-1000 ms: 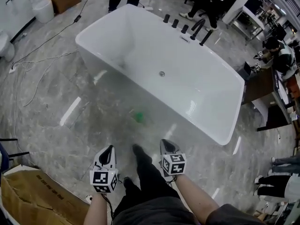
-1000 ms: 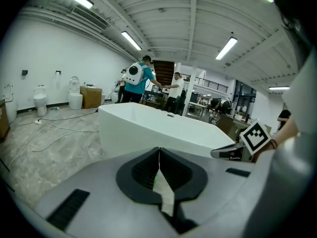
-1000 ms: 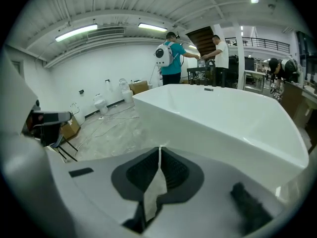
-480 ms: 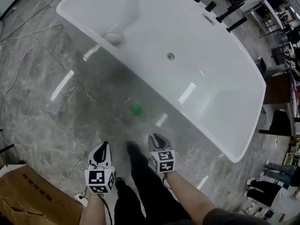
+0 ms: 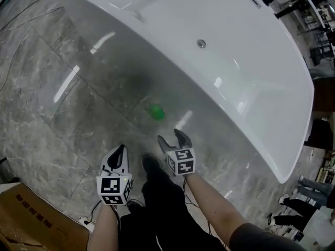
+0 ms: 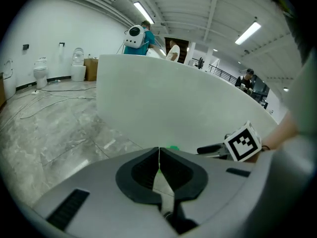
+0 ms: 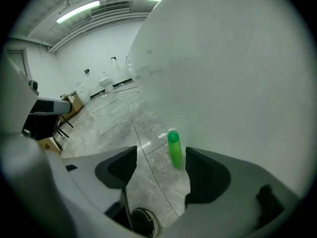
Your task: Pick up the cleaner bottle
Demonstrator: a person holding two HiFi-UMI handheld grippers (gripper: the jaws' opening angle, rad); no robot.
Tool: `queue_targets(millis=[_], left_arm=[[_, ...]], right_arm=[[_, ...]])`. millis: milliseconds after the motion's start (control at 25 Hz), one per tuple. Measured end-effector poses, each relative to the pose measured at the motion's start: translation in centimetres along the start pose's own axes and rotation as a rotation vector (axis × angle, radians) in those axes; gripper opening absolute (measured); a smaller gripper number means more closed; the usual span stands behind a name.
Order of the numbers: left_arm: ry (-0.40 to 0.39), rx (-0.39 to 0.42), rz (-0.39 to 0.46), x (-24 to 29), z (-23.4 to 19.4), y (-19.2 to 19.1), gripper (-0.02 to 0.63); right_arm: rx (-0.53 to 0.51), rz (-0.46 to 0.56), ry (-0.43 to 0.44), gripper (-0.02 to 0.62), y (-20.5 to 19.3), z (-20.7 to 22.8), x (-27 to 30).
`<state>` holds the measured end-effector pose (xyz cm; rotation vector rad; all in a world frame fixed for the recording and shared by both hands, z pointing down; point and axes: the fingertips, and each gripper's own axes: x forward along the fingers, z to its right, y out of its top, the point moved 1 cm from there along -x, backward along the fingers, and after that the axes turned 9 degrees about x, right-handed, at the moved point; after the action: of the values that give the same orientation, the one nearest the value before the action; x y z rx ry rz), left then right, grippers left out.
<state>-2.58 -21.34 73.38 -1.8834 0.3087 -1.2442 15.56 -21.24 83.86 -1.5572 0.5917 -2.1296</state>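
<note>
Closed in since a second ago on the cleaner bottle: green, upright on grey marble floor, just beside outer wall of white bathtub, which lies at its 1 o'clock in the head view. At the bottle's 5 o'clock, near but apart: right gripper, jaws just opened wide, nothing gripped, bottle ahead in line with the gap. At 7 o'clock, farther off: left gripper, jaws together, empty. At 8 o'clock, in the frame corner: cardboard box.
</note>
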Motion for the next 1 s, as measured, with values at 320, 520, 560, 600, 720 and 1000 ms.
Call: queue_targets(millis=[320, 520, 560, 600, 720, 1000], left_arm=[[-0.011, 0.031, 0.051, 8.0, -4.1, -4.5, 0.015], [-0.029, 0.057, 0.085, 12.7, -6.5, -6.8, 0.015], [-0.032, 0.065, 0.086, 13.8, -7.1, -7.4, 0.015], [-0.029, 0.066, 0.089, 14.8, -7.7, -8.0, 0.015], [-0.021, 0.050, 0.116, 16.8, -9.1, -9.3, 0.015], [-0.030, 0.104, 0.167, 18.9, -10.9, -9.4, 0.015]], right_arm=[[-0.091, 0.062, -0.022, 0.288, -3.0, 2.8, 7.2], [-0.105, 0.099, -0.037, 0.288, -4.9, 4.6, 11.9], [-0.100, 0.100, -0.033, 0.288, -5.3, 4.9, 13.0], [-0.094, 0.105, -0.027, 0.288, -5.7, 5.2, 14.2], [-0.058, 0.168, -0.021, 0.288, -6.1, 5.6, 16.7], [-0.085, 0.249, -0.017, 0.288, -5.3, 6.1, 20.6]])
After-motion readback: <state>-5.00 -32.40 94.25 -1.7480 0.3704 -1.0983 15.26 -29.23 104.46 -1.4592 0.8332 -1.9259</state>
